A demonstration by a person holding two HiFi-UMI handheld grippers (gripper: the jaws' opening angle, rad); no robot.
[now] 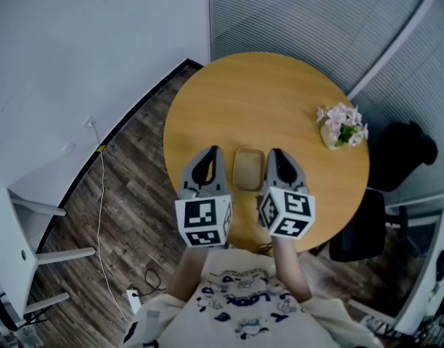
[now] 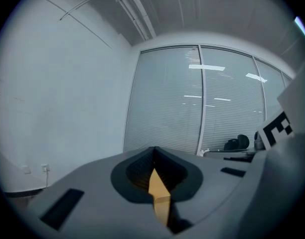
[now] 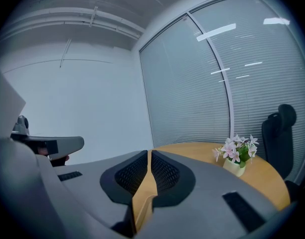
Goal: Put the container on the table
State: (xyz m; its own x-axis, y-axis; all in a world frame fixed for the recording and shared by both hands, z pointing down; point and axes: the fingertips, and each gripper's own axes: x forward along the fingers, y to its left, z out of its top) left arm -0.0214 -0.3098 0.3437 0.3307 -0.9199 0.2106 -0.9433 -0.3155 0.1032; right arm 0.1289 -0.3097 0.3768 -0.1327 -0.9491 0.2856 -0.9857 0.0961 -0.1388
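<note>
Container: a shallow tan container [image 1: 249, 169] with rounded corners, open at the top, sits between our two tongs, over the near half of the round wooden surface [image 1: 265, 85].
Resting or lifted: we cannot tell from these views whether its base touches the surface.
Left tongs: the left tongs [image 2: 153, 157] are closed on the container's left edge, and a tan sliver of rim fills the gap between the dark ribbed pads.
Right tongs: the right tongs [image 3: 148, 159] are clamped the same way on the opposite edge, with the rim wedged between the pads.
Contents: we see nothing inside the container; its floor looks bare from above.
Handling: we judge it stiff and light, probably bamboo or moulded plastic. Its thin wall is smooth, so it may slide in a loose pinch.
Where to hold: the two long side rims, opposite each other as now, keep it level. A hold on one side only would let it tip.
Other vessel: a small pale pot of pink flowers [image 1: 342, 127] stands upright near the far right edge of the surface, well apart from the container.
Risk: if one side opens before the other, the free side would likely drop.
</note>
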